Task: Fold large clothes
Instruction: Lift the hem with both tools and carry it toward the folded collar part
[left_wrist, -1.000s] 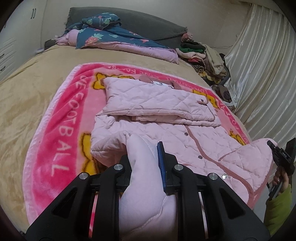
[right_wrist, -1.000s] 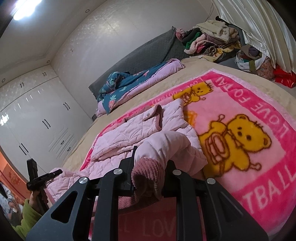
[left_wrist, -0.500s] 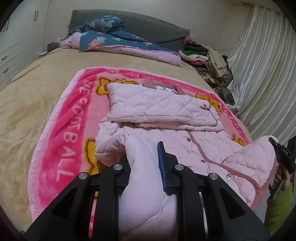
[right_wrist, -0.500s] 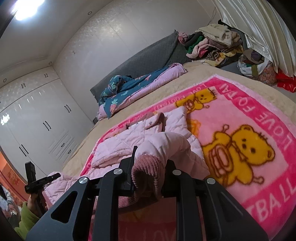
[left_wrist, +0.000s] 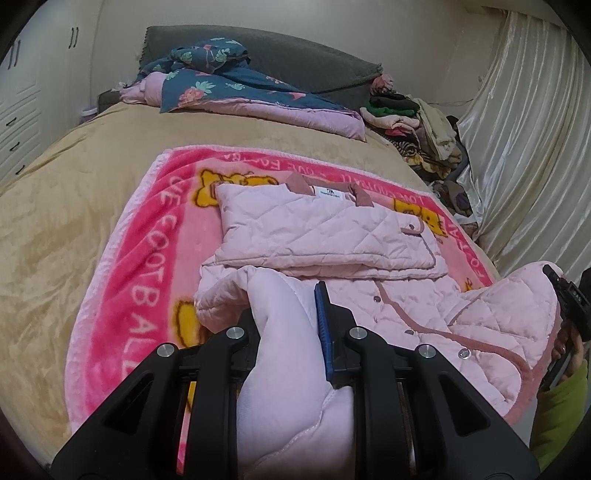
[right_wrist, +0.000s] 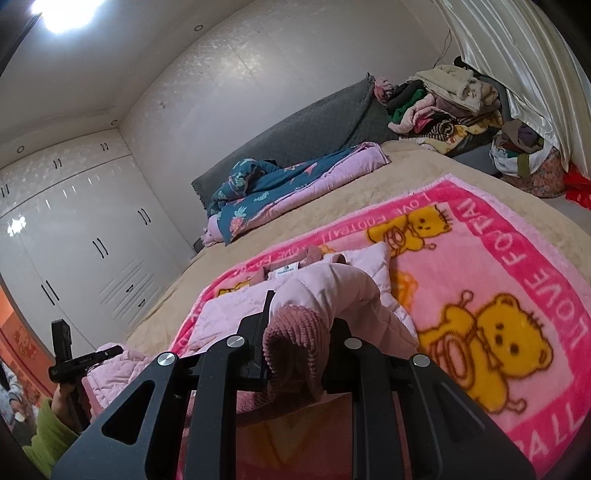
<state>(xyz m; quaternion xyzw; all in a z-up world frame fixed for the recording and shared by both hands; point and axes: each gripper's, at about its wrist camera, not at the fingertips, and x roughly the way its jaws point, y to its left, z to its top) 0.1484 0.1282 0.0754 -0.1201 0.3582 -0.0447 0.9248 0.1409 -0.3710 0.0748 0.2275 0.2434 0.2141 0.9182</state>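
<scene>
At the near left of the bed (left_wrist: 55, 206), the left tool (left_wrist: 288, 325) is clamped on the pale lining at one corner of the pink quilted jacket's (left_wrist: 325, 229) hem. The jacket lies on the pink bear blanket (left_wrist: 147, 266), collar far, hem near. At the near right, the right tool (right_wrist: 299, 332) grips the ribbed hem corner; both are equally near, so the fold likely runs away towards the collar.

Left hand-held gripper (left_wrist: 286, 314) and right hand-held gripper (right_wrist: 299, 325), both clamped tight.

Black left tongs (left_wrist: 291, 325) with silver screws and a blue pad; lime-green sleeve (left_wrist: 557, 417) at lower right.
</scene>
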